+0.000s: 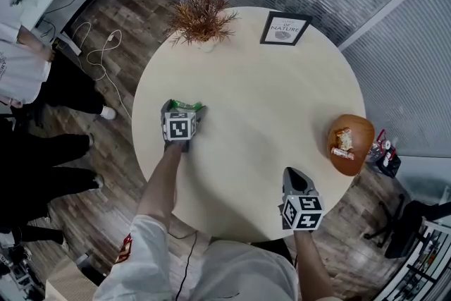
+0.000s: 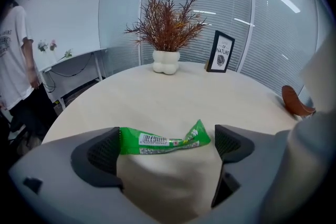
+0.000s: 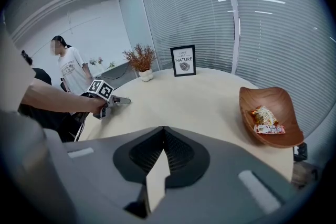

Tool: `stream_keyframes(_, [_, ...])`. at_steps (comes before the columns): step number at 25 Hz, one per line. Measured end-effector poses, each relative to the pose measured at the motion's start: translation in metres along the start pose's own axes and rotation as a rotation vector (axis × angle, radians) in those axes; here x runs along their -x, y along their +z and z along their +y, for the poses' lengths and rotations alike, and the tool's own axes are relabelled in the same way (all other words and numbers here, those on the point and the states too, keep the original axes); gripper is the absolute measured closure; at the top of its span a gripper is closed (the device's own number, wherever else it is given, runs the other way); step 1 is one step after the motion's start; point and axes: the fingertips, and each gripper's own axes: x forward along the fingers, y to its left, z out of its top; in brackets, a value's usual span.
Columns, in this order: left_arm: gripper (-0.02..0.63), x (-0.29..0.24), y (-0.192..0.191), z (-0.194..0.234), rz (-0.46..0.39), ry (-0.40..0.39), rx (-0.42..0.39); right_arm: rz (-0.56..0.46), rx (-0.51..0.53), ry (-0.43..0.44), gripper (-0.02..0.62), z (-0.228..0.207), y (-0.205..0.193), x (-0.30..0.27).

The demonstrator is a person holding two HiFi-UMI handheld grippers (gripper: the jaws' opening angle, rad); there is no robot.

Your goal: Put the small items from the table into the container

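Observation:
A green snack packet (image 2: pixel 164 139) lies flat on the round pale table (image 1: pixel 261 102), crosswise between the wide-spread jaws of my left gripper (image 2: pixel 167 145). The pads do not press on it, and that gripper is open. From above, the left gripper (image 1: pixel 184 109) sits at the table's left side with the green packet (image 1: pixel 187 105) at its tips. My right gripper (image 1: pixel 295 178) hovers over the near edge, shut with nothing in it; its pads meet (image 3: pixel 163 139). The wooden bowl (image 1: pixel 356 132) at the right edge holds two snack packets (image 3: pixel 266 119).
A dried plant in a white pot (image 1: pixel 202 19) and a framed sign (image 1: pixel 285 29) stand at the table's far side. People stand on the wooden floor at the left (image 1: pixel 32 74). Glass walls with blinds close off the back.

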Motion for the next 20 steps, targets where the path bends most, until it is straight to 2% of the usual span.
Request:
stream_keyframes(3, [0.043,-0.001,-0.001,0.001,0.002,0.008,-0.012,0.003,-0.003,-0.001,0.594,-0.001,-0.002,0.0])
stream_keyframes(11, [0.186,0.0,0.002,-0.009,-0.023,0.022,-0.049,0.006,-0.009,-0.009,0.594,-0.007,-0.007,0.002])
stream_keyframes(20, [0.196,0.005,0.006,-0.011,-0.034,0.029,-0.052,0.003,-0.015,-0.011,0.594,-0.012,-0.011,0.007])
